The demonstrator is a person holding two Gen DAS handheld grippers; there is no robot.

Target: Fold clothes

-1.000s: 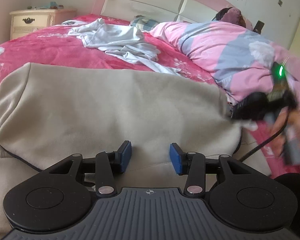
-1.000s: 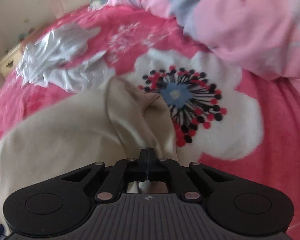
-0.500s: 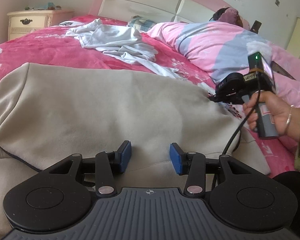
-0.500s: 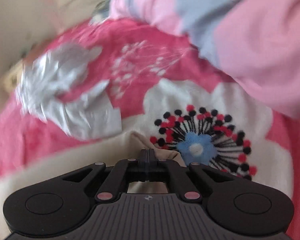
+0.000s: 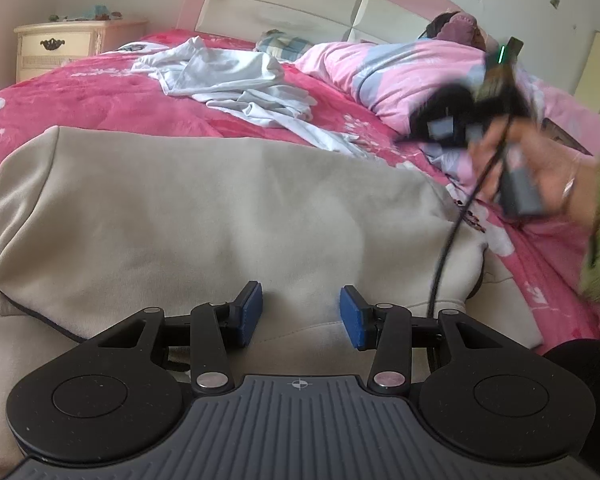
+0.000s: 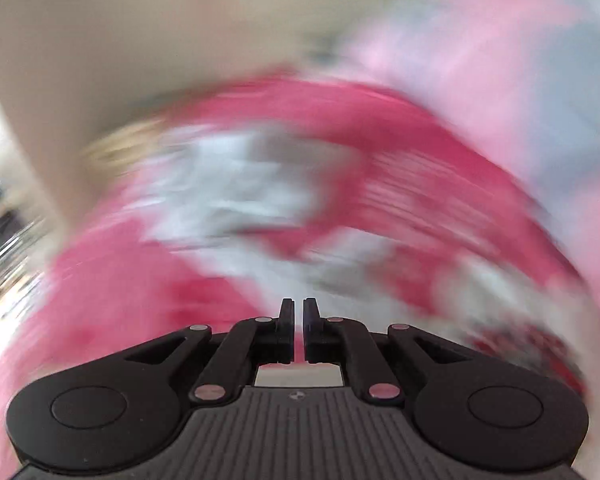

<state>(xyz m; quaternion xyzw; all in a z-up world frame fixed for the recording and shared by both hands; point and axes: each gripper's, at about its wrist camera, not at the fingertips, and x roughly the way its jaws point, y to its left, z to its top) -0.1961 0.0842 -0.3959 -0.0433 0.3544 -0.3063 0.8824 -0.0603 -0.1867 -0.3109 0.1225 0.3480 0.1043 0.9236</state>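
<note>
the left gripper point(image 5: 301, 312) hovers with jaws spread and empty over the beige garment point(image 5: 220, 216) lying folded on the pink bedspread point(image 5: 100, 104), while the right gripper point(image 6: 299, 312), blurred, is opening with nothing between its jaws.

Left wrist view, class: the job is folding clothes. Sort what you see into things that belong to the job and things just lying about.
Job: beige garment; crumpled white garment; left gripper; right gripper.

Lying about: pink quilt; nightstand; headboard.
</note>
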